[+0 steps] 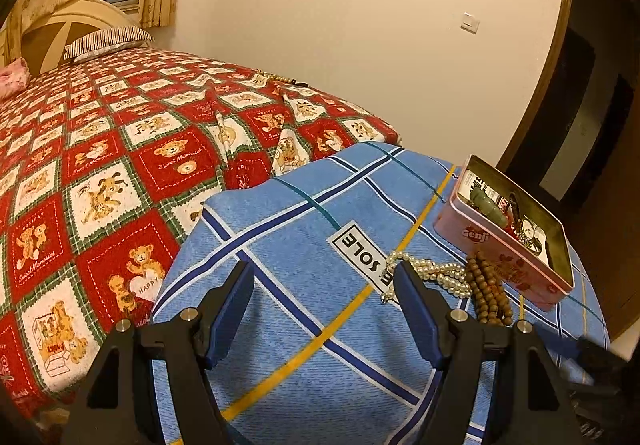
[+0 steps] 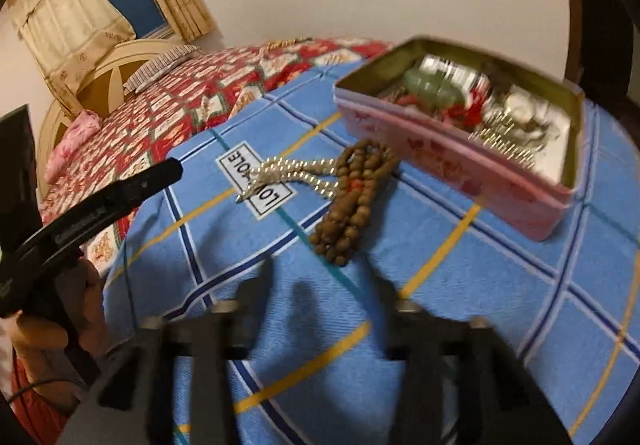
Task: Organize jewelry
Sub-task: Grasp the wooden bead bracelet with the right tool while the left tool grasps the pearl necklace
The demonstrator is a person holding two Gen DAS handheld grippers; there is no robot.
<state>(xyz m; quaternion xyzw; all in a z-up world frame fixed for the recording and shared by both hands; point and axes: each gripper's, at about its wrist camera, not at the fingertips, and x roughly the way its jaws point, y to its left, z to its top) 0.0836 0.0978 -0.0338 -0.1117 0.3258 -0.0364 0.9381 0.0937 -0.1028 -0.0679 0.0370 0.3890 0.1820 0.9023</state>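
While both claws hang empty above the blue checked towel, the jewelry waits in two places: some lies in the pink tin, and two strands lie loose beside it. The left claw has its jaws spread wide with nothing between them, its right finger just beside the pearl necklace, perhaps touching it; that view cannot settle it. The right claw is blurred, yet its fingers stand clearly apart and hold nothing, aimed at the near end of the wooden bead strand.

The towel, spread over the patterned bed, likely serves as a plain working surface, so small pieces stay easy to find. The pearls and the wooden beads overlap at one end, just beside the tin's near wall, which suggests they are staged for the next lifts. The tin sits lidless and open-topped, already holding a green beaded piece and a pale round item with some glinting chain, too smeared to name. Lifting one strand risks dragging the other, since they cross.
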